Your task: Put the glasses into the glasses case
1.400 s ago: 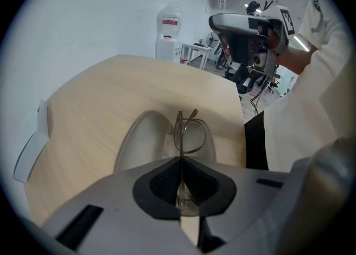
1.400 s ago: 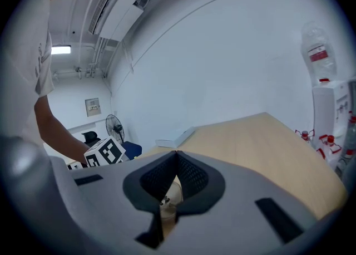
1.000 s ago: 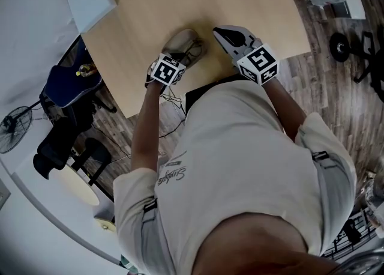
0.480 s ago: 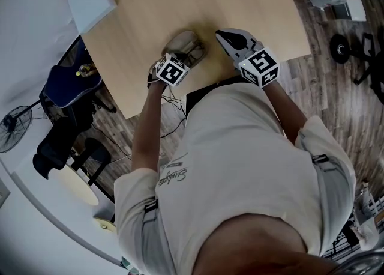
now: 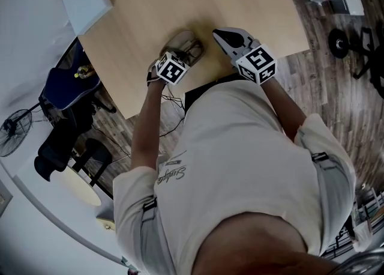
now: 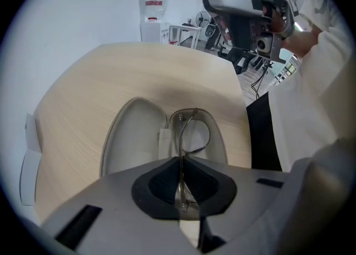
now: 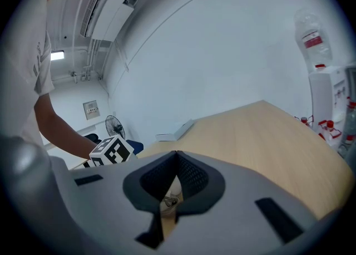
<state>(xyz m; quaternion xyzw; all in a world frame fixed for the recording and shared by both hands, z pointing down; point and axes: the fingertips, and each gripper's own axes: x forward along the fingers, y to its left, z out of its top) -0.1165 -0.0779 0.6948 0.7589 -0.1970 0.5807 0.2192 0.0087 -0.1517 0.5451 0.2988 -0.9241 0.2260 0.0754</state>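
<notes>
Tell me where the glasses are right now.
The glasses are centre of the left gripper view, pinched in the left gripper and reaching over the right half of the open glasses case on the table.

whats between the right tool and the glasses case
Nothing but a bare strip of wooden table, seen in the head view; the shut right tool ends just short of the open glasses case.
</notes>
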